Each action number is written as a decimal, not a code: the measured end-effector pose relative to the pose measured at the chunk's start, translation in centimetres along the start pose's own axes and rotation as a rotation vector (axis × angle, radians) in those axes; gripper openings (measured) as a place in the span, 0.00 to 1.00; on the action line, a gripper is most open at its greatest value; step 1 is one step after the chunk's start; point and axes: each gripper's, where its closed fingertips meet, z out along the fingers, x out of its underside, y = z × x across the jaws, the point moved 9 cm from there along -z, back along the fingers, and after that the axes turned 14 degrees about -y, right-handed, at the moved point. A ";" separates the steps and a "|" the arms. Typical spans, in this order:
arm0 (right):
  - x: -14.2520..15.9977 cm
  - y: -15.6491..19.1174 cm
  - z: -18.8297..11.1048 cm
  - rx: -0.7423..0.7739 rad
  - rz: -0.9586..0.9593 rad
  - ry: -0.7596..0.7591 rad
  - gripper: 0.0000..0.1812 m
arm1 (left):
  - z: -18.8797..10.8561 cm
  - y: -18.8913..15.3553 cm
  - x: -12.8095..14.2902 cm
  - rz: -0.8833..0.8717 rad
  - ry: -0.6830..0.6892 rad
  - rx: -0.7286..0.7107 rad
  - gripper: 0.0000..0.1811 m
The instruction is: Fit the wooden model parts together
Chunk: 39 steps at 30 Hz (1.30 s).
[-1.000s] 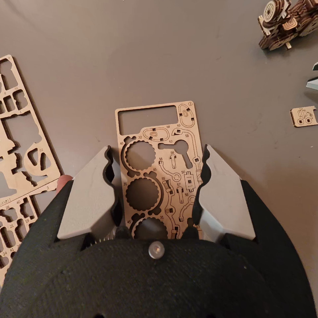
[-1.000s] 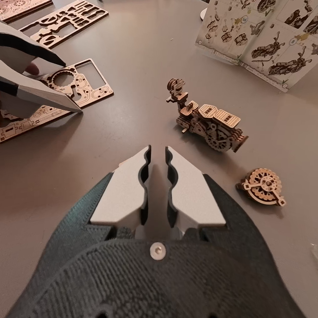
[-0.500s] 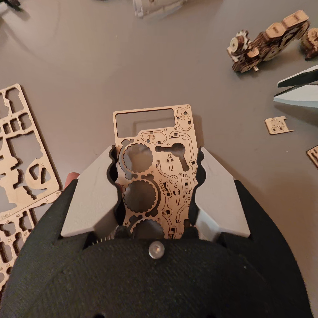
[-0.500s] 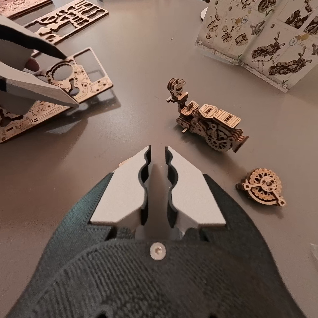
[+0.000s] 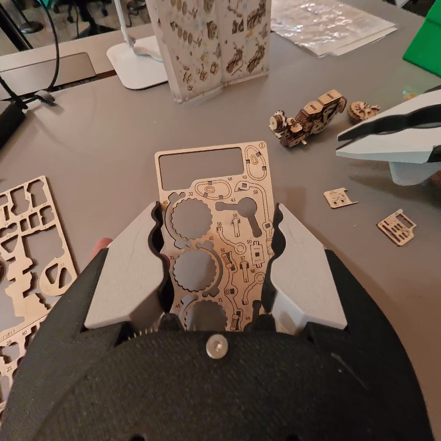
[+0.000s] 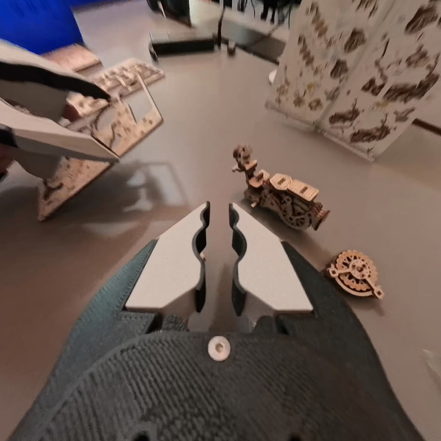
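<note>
My left gripper point(image 5: 217, 204) is shut on the side edges of a thin wooden parts sheet point(image 5: 214, 241) with round toothed cut-outs, held tilted up off the grey table. The sheet point(image 6: 143, 124) and left gripper point(image 6: 112, 128) also show blurred at the left of the right wrist view. My right gripper point(image 6: 219, 205) hovers low over the table, its jaws a narrow gap apart with nothing between them; it shows at the right of the left wrist view point(image 5: 381, 133). A part-built wooden motorcycle model point(image 6: 284, 198) stands ahead of it, a wooden wheel assembly point(image 6: 353, 273) to its right.
A larger punched-out sheet point(image 5: 28, 238) lies at the left. Two small wooden offcuts point(image 5: 338, 199) point(image 5: 397, 229) lie at the right. An upright instruction leaflet point(image 5: 214, 47), a white stand base point(image 5: 133, 59), a plastic bag point(image 5: 329, 26) and a green object point(image 5: 424, 43) are at the back. My right gripper is the nearer one to the green object point(image 5: 424, 43): about 30 cm, against 45 cm.
My left gripper closed on the sheet's edges and lifted and tilted it up off the table. The right gripper has moved a little; its view is now blurred.
</note>
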 end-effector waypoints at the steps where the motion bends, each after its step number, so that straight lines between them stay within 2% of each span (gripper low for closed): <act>1: -0.5 0.3 -0.2 -0.016 0.023 -0.048 0.08 | 0.0 -0.2 -0.1 0.001 -0.012 0.008 0.51; 4: -1.4 1.5 -0.2 -0.089 0.145 -0.140 0.10 | -0.2 -0.9 -0.4 0.017 -0.054 0.029 0.51; 9: -1.7 3.1 0.2 -0.198 0.310 -0.159 0.18 | -0.5 -2.7 -0.8 0.062 -0.120 0.098 0.51; 15: -1.9 3.0 0.2 -0.306 0.562 -0.197 0.22 | -0.8 -4.3 -0.9 0.057 -0.162 0.188 0.51; 24: -1.3 3.2 0.3 -0.297 0.427 -0.133 0.07 | -0.8 -5.1 -0.6 0.031 -0.164 0.246 0.50; 28: -1.3 3.0 0.2 -0.306 0.432 -0.138 0.06 | -0.8 -4.9 -0.6 0.004 -0.173 0.259 0.47; 39: -1.4 2.0 -0.1 -0.313 0.490 -0.166 0.04 | -0.6 -3.2 -0.6 -0.193 -0.164 0.279 0.48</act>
